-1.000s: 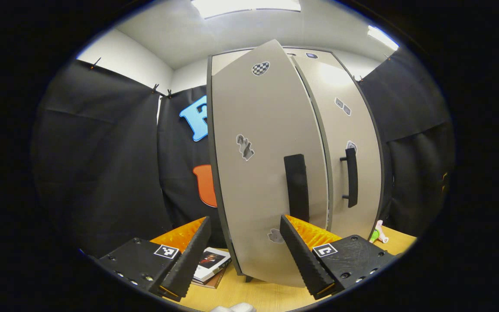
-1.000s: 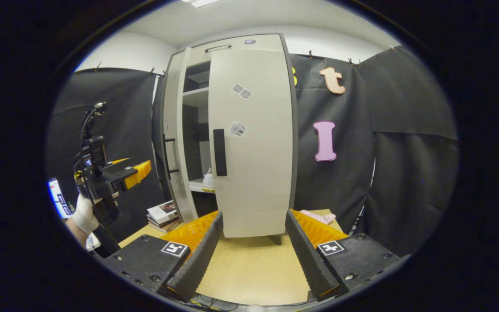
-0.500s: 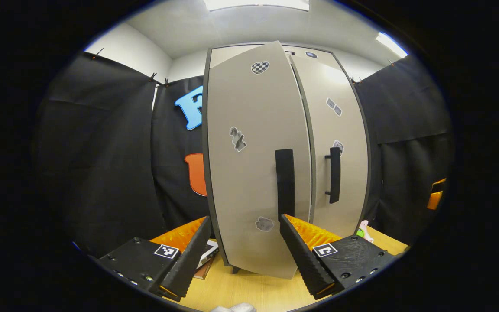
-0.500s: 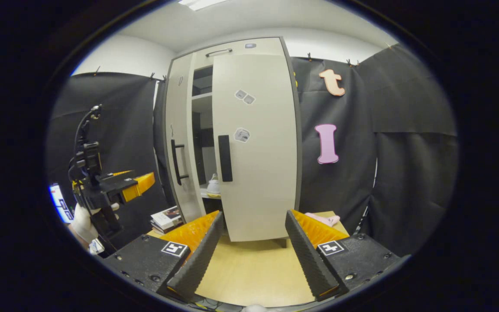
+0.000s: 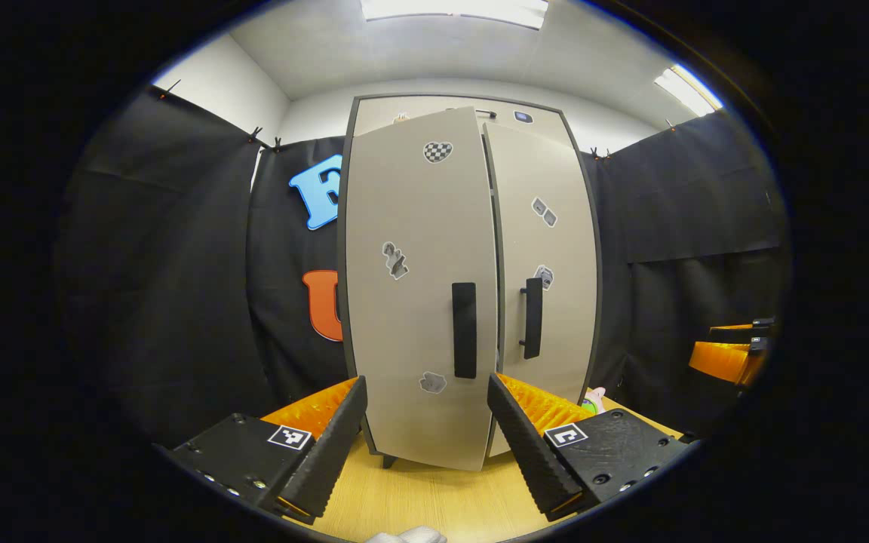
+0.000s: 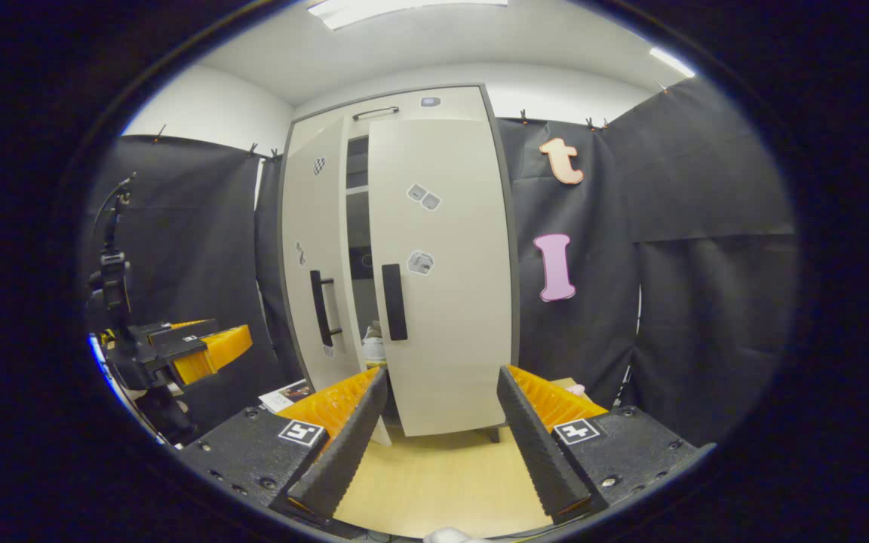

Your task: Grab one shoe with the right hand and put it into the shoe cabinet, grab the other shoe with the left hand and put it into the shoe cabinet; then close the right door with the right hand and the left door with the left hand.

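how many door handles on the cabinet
2 on the doors: one handle on the left door, one handle on the right door. A third, smaller pull sits on the top panel.

We see a pale beige shoe cabinet (image 5: 419, 302) with a dark grey frame, black handles (image 5: 464, 329) and a black-and-white checkered sticker (image 5: 437, 151). The worktop (image 6: 442, 483) is light yellow wood. White shows through the door gap (image 6: 373, 348).
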Motion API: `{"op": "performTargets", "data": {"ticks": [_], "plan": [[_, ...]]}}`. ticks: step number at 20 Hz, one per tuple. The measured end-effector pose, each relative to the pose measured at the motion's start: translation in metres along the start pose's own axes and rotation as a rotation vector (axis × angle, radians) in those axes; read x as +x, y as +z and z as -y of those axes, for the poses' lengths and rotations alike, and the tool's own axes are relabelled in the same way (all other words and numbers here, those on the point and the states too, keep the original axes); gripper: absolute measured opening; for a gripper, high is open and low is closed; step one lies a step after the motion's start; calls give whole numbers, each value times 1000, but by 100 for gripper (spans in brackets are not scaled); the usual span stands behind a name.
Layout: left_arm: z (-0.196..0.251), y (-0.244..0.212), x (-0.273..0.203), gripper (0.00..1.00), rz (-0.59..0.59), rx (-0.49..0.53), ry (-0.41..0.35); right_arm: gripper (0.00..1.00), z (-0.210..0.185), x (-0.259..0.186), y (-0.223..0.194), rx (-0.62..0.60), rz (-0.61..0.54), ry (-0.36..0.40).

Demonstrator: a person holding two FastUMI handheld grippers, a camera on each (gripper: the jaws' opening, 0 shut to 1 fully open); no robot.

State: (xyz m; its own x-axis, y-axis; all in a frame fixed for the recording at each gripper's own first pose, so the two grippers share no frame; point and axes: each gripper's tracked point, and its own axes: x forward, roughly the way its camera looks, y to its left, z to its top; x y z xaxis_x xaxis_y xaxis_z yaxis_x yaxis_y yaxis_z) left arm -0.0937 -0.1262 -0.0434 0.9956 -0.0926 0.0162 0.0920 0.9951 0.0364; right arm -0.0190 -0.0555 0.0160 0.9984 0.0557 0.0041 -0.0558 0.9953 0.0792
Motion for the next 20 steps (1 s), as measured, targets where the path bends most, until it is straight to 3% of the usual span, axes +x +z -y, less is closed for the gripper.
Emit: {"op": "performTargets", "data": {"ticks": [7,11,20], "plan": [[-21,-21,-38,96,-39,15,27,97,-11,-10,-3,4,18,-32],[-25,-22,-43,100,-35,10,32,94,-17,-12,-6,-4,8,-32],[-26,-23,-48,96,-19,10,26,97,-28,-13,-12,-29,-12,-19]]}}
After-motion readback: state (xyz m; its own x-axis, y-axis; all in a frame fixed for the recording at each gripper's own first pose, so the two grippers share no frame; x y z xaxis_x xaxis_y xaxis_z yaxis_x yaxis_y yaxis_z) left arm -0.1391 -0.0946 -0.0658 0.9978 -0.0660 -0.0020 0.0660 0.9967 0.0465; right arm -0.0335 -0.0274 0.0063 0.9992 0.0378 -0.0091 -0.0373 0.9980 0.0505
